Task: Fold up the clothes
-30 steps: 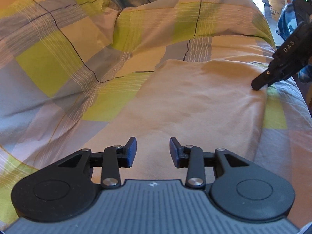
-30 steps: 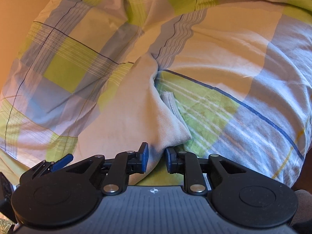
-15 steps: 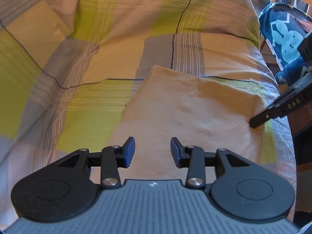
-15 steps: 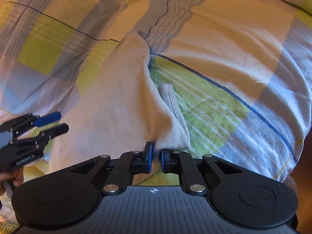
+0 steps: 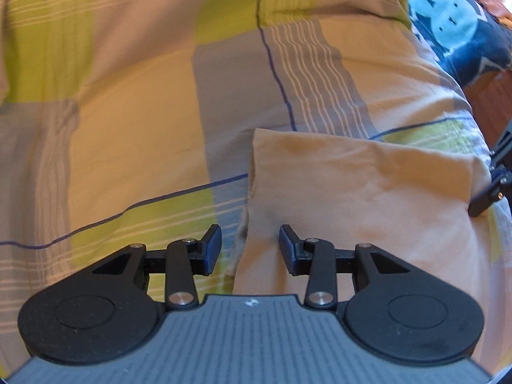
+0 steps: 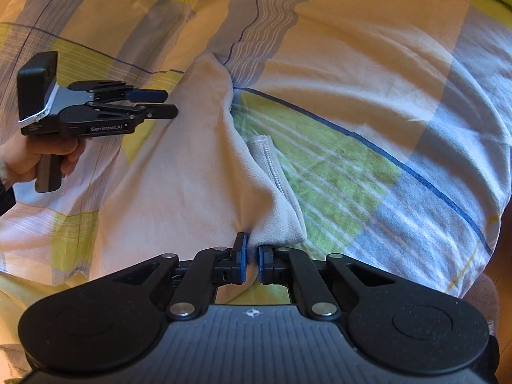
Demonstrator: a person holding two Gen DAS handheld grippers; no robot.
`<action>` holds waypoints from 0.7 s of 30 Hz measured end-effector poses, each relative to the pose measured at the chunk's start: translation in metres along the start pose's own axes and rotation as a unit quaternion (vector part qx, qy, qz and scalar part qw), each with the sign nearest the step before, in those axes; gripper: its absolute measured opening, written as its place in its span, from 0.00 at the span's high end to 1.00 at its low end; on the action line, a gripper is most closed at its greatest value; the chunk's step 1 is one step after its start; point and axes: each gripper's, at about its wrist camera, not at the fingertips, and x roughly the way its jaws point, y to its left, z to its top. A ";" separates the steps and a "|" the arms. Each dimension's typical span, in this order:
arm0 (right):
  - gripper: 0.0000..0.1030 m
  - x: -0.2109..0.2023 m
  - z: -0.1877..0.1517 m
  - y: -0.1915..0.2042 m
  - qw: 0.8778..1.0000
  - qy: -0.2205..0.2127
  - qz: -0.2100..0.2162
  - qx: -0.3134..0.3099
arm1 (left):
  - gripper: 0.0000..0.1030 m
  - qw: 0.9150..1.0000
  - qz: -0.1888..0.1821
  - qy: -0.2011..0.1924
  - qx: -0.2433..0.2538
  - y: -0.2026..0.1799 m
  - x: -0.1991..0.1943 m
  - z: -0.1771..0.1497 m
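Observation:
A cream garment point(image 5: 352, 192) lies flat on the checked bedspread point(image 5: 128, 112). My left gripper point(image 5: 249, 243) hovers open above its left edge, fingers either side of the hem and not touching it. In the right wrist view the same gripper point(image 6: 168, 104) points across the garment point(image 6: 179, 176) from the left, held by a hand point(image 6: 25, 160). My right gripper point(image 6: 252, 249) has its jaws closing tight on the garment's near corner, with the cloth pinched between the blue pads. The left wrist view catches its fingertips point(image 5: 480, 204) at the garment's right edge.
The bedspread point(image 6: 352, 64) is rumpled, with folds rising behind the garment. A dark blue cloth with pale rabbits point(image 5: 454, 25) lies beyond the bed's far right corner. The bed's edge drops away at the right in both views.
My left gripper swept sideways over the garment to its left edge and tipped downward. The right jaws narrowed from a small gap to a pinch on the corner.

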 end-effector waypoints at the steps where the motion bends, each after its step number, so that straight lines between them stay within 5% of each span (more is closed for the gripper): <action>1: 0.95 0.000 0.001 -0.002 1.000 0.002 0.004 0.007 | 0.67 1.000 -0.007 0.004 0.002 0.002 0.001 0.001; 10: 0.91 -0.002 0.001 -0.010 0.998 -0.001 0.021 0.064 | 0.96 0.998 -0.051 0.021 0.002 0.011 0.003 0.004; 18: 0.91 -0.001 0.003 -0.016 0.995 0.005 0.030 0.093 | 0.82 0.999 -0.044 0.020 -0.017 0.017 0.001 0.005; 21: 0.91 0.000 0.004 -0.015 0.996 0.005 0.028 0.089 | 0.89 0.998 -0.054 0.029 -0.022 0.018 0.003 0.008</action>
